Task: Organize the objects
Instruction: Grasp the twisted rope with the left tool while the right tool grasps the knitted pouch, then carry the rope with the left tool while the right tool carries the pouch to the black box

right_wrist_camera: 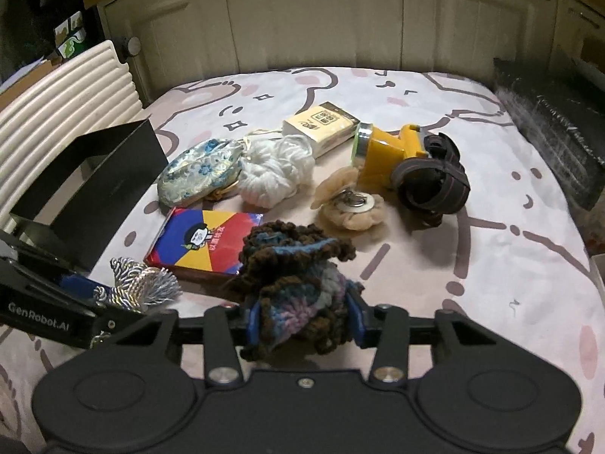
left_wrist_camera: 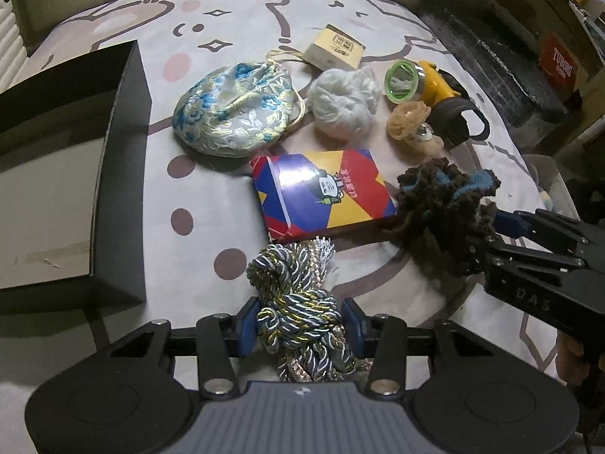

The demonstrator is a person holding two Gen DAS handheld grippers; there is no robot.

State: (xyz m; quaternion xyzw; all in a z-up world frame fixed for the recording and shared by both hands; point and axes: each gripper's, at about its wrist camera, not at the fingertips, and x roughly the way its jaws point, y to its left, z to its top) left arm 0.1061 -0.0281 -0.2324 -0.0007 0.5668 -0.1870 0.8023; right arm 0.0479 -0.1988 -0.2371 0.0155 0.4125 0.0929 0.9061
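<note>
My left gripper (left_wrist_camera: 298, 327) is shut on a grey-blue and gold twisted cord bundle (left_wrist_camera: 295, 295), held low over the table; the bundle also shows in the right wrist view (right_wrist_camera: 140, 283). My right gripper (right_wrist_camera: 302, 316) is shut on a brown and blue crocheted piece (right_wrist_camera: 298, 276), which appears at the right of the left wrist view (left_wrist_camera: 442, 204). A black open box (left_wrist_camera: 117, 174) stands at the left, also seen from the right wrist (right_wrist_camera: 94, 196). A colourful flat box (left_wrist_camera: 325, 193) lies between the grippers.
On the cartoon-print tablecloth (right_wrist_camera: 491, 227) lie a blue floral pouch (left_wrist_camera: 234, 109), a white yarn scrunchie (left_wrist_camera: 344, 102), a beige small box (left_wrist_camera: 334, 49), a yellow headlamp with dark strap (right_wrist_camera: 401, 159) and a beige scrunchie (right_wrist_camera: 348, 204). Cabinets (right_wrist_camera: 302, 11) stand behind.
</note>
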